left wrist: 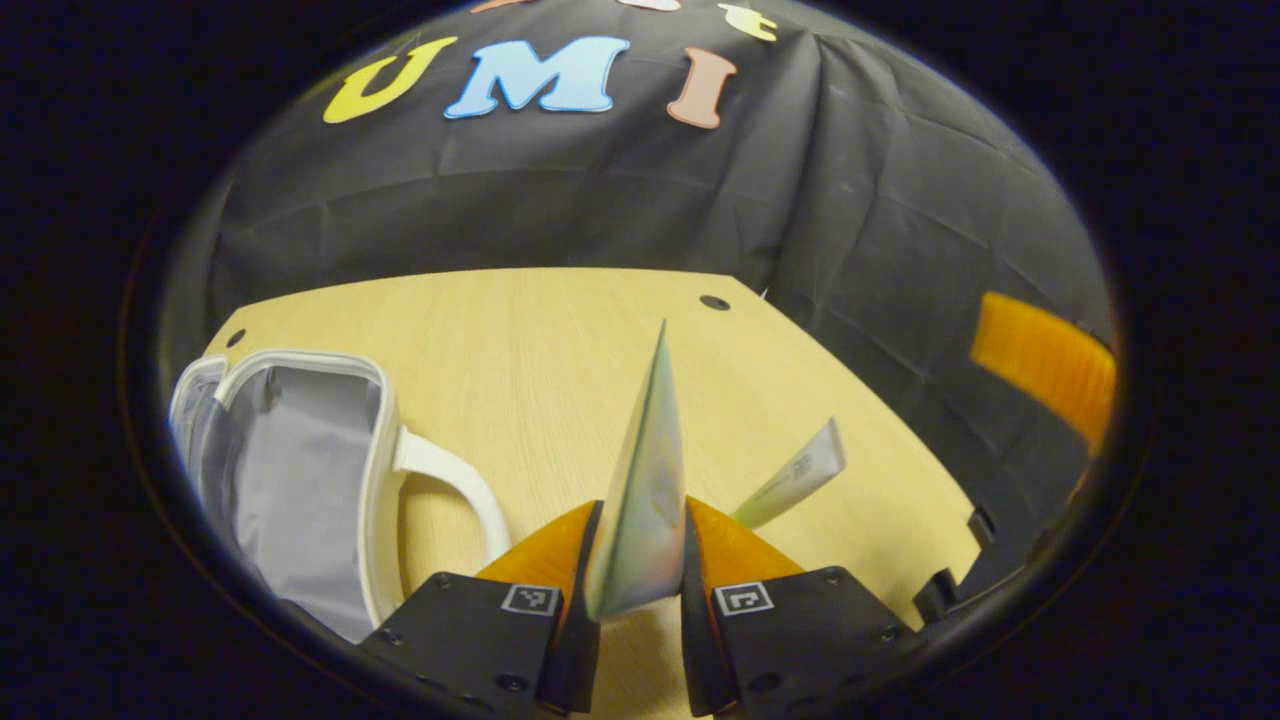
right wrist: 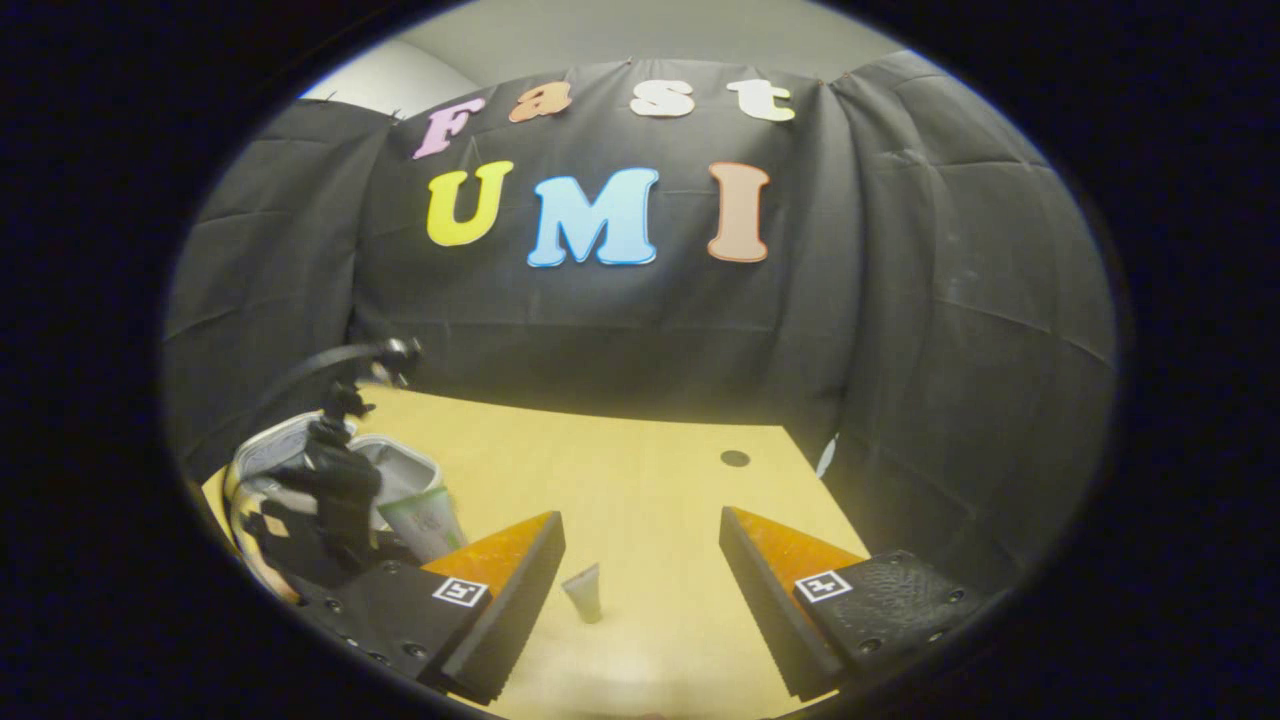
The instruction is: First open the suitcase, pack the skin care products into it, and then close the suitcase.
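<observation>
The left gripper has its fingers pressed on both faces of a flat pale-green skin care sachet, held on edge above the light wooden surface. Just beyond, toward the surface's right edge, lies a small whitish squeeze tube. The right gripper hangs over that tube with its fingers spread wide, holding nothing. Farther off, at the left edge, the white soft suitcase with a grey lining lies open. Judging by this, opening is done; at least two products remain outside, and closing is left.
</observation>
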